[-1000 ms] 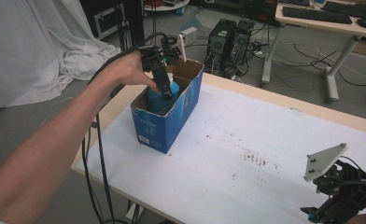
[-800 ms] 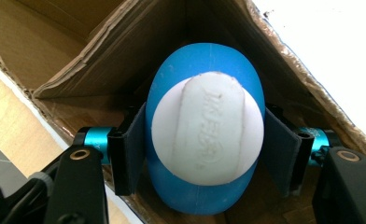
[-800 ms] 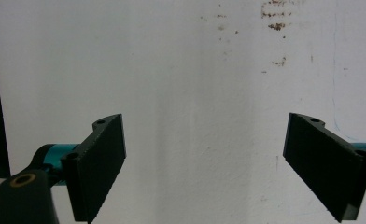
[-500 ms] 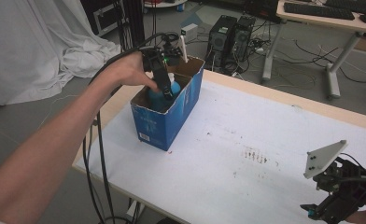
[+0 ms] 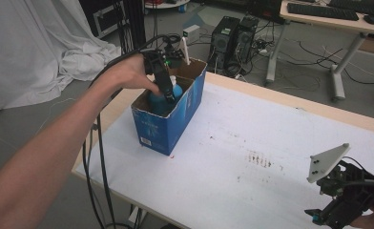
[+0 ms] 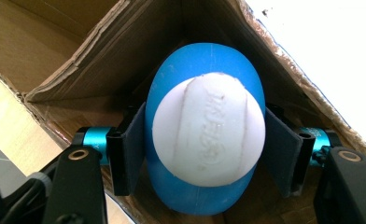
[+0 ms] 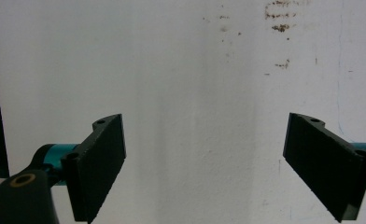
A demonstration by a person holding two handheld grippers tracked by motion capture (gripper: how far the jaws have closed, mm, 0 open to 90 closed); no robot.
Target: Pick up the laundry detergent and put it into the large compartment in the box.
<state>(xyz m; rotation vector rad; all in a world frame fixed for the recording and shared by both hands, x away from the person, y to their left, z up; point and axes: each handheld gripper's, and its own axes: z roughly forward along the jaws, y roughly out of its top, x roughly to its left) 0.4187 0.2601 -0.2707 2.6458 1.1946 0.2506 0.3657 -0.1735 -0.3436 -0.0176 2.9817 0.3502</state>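
The left tool reaches down into the open blue cardboard box, its black jaws clamped on either side of a blue plastic bottle with a white domed cap. The bottle stands upright inside the box, near the box's end closest to the person's left hand. The box sits on the white-topped counter by its left edge. Well apart from the box, at the counter's near right corner, the right tool hangs over bare counter, jaws wide apart and empty.

Black claw with flat ribbed pads, teal cylinders, brass screw; left claw alike, trailing black cables
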